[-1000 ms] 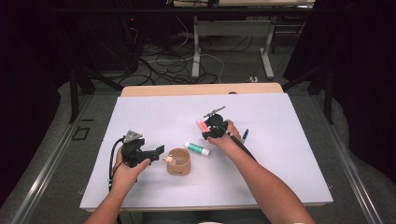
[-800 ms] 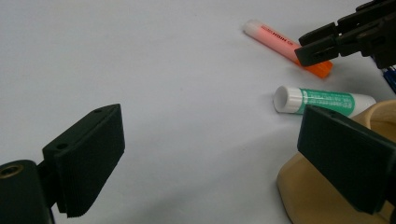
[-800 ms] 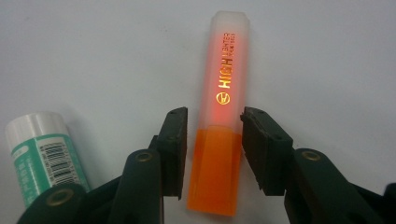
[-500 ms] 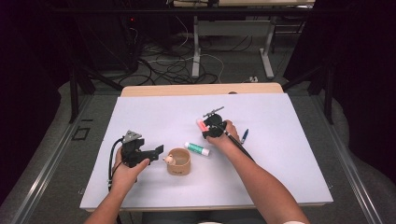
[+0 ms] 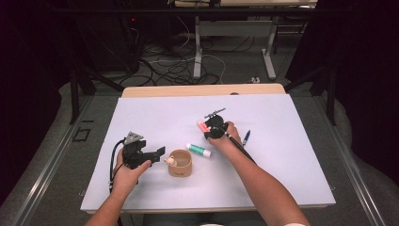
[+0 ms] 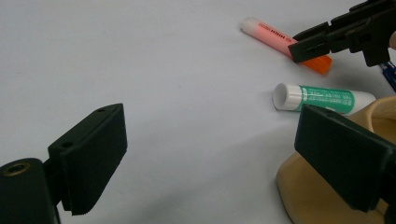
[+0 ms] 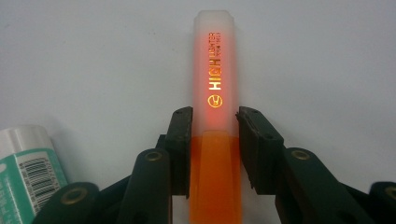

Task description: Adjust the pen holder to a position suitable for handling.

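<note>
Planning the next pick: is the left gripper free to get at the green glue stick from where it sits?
Probably yes. The left gripper is open and holds nothing, and bare table lies between it and the green glue stick. The tan cup sits close beside its path, so it may get nudged.

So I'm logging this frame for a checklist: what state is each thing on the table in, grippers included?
Highlighter: lying flat on the table, between the right gripper's jaws.
Glue stick: lying on its side, white cap on.
Cup: upright, open top.
Blue pen: lying flat.
Left gripper: open, holding nothing.
Right gripper: jaws astride the highlighter, a slight gap on one side.
</note>
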The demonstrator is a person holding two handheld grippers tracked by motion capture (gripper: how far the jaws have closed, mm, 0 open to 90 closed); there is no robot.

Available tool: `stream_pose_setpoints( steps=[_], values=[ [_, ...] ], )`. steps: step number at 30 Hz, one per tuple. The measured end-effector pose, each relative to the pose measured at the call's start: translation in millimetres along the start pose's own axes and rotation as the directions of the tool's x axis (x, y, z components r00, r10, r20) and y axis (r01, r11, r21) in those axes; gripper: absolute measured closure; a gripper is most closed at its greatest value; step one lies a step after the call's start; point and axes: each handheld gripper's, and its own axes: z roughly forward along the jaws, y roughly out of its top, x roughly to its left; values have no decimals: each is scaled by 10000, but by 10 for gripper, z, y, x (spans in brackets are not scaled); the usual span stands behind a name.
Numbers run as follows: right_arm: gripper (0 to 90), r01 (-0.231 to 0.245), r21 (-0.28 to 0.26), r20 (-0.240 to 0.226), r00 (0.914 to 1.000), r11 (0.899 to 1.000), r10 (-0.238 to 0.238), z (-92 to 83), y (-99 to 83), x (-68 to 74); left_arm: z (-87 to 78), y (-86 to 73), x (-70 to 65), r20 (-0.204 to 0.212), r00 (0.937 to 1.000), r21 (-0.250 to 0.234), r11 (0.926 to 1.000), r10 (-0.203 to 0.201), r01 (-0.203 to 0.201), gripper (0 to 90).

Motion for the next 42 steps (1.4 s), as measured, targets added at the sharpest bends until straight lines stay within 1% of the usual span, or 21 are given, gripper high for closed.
stream_pose_setpoints(
  steps=[6,7,8,10,13,15,18,19,20,21,22,26,27,28,29,30,34,35,37,40,42],
  values=[
    [667,-59,7,30,10000,10000,59,-3,2,-4,-1,0,4,26,10000,-13,10000,0,1,97],
    [668,-131,-16,-52,9999,9999,131,-5,3,-1,-1,0,4,7,10000,0,10000,2,-2,98],
    [668,-162,85,68,9998,9998,161,-13,3,-4,0,-1,5,11,10000,5,10000,3,-3,99],
    [668,-187,23,-66,9998,9998,188,-20,5,-13,1,-1,6,13,10000,13,10000,2,-2,100],
    [669,-139,-7,-61,9999,9999,139,-43,11,-22,0,0,6,10,10000,18,10000,-2,2,101],
    [668,-281,33,-80,9996,9996,281,-63,14,-15,-1,0,6,10,10000,11,10000,-3,3,102],
    [669,-28,-3,-170,9999,10000,28,-94,23,-34,-5,2,9,10,10000,0,10000,13,-13,103],
    [669,-91,-5,-156,9998,10000,91,-116,23,-28,-7,2,10,3,10000,-4,10000,1,-1,103],
    [669,30,-120,-173,9998,9999,-33,-130,23,-30,-9,2,13,-10,10000,4,10000,15,-15,104],
    [669,1,-131,-257,9997,9999,-4,-153,25,-22,-9,2,14,-7,10000,-5,10000,11,-11,104],
    [669,258,-167,-257,9993,9995,-263,-172,26,-30,-9,2,14,-6,10000,-2,10000,15,-15,104],
    [669,562,-401,-287,9979,9976,-574,-280,26,-21,-10,3,14,-7,10000,5,10000,26,-26,107],
    [669,519,-925,-366,9978,9944,-555,-278,11,-14,-10,3,13,-2,10000,2,10000,27,-27,108],
    [669,787,-587,-257,9964,9952,-803,-334,18,-22,-11,4,13,-2,10000,5,10000,34,-34,111],
    [669,772,-673,-239,9966,9947,-790,-364,10,-15,-12,5,14,-1,10000,7,10000,36,-36,115],
    [668,826,-725,-350,9957,9939,-853,-396,4,-12,-11,6,14,13,10000,-15,10000,26,-26,119],
    [669,1379,-1040,-319,9894,9850,-1419,-527,-41,-22,-22,11,16,17,10000,4,10000,-20,20,139],
    [668,1338,-1026,-250,9903,9857,-1370,-568,-59,-11,-27,14,19,41,10000,1,10000,-27,27,148],
    [668,1667,-1214,-192,9852,9785,-1702,-639,-93,-15,-33,20,20,95,9999,16,10000,-43,43,151],
    [668,1932,-1346,-127,9804,9719,-1966,-754,-149,-12,-44,34,13,160,9999,-18,10000,-17,18,154],
    [668,2231,-1582,-75,9738,9619,-2271,-817,-185,-12,-58,46,4,239,9997,-27,10000,-42,43,155]
  ],
)
